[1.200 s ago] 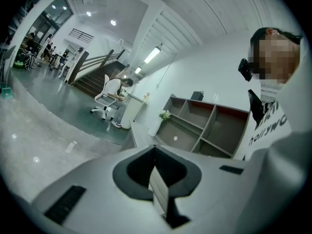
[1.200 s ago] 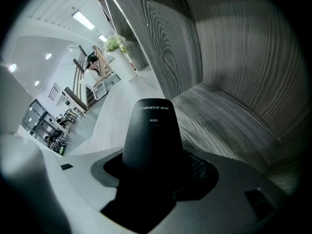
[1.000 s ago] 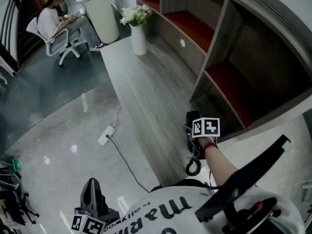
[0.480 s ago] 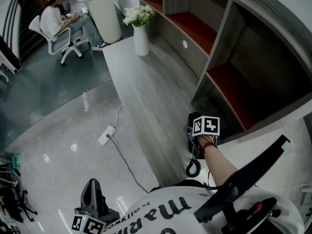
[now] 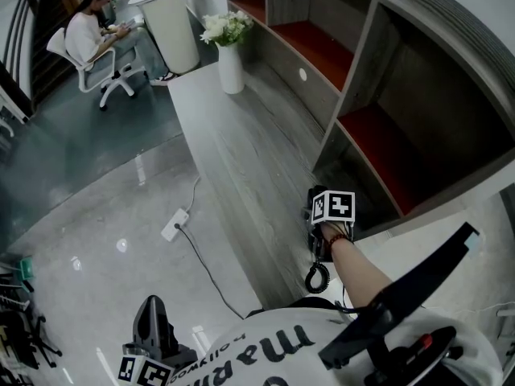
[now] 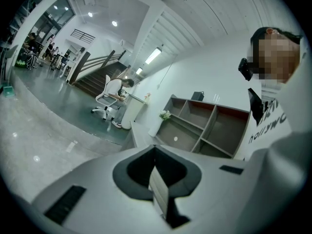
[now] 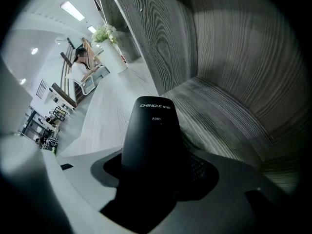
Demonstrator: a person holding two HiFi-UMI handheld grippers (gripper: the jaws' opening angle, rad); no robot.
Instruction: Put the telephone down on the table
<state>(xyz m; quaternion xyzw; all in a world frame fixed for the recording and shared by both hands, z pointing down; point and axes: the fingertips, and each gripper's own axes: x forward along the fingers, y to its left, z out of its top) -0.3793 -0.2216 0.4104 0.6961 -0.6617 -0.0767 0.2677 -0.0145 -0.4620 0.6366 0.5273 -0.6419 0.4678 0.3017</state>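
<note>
- Because your left gripper (image 6: 157, 172) hangs low over the floor (image 5: 105, 215), out past the bench's front edge and well apart from the work, leave it out of this move. Its jaws are pressed together with nothing between them.
- The bench (image 5: 241, 143) runs long and narrow from the vase (image 5: 229, 67) at its far end back to the near end in front of you. The stretch ahead of the working hand is bare.
- Your right gripper (image 5: 320, 236) is the near one. It sits over the near end of the bench, close to the back edge, and its jaws stand wide but are pinching the telephone (image 7: 150, 135).
- The telephone's long axis runs straight out along the jaws and tips steeply downward. Its free end leads toward the bench top and points along the bench's length towards the vase end.
- So the bench top lies ahead of and below the telephone's free end rather than under its flat side. You will probably need to level the wrist so the whole length comes down together.
- The telephone's body hides the bench top directly under that end, so you cannot tell whether it is touching yet.
- The coiled cord (image 5: 316, 277) loops down on your side of the gripper at the near end, and it may tug as you lower.
- The shelf unit (image 5: 378, 135) rises just beside the telephone on the right, along the back edge, so any drift should go toward the front edge.
</note>
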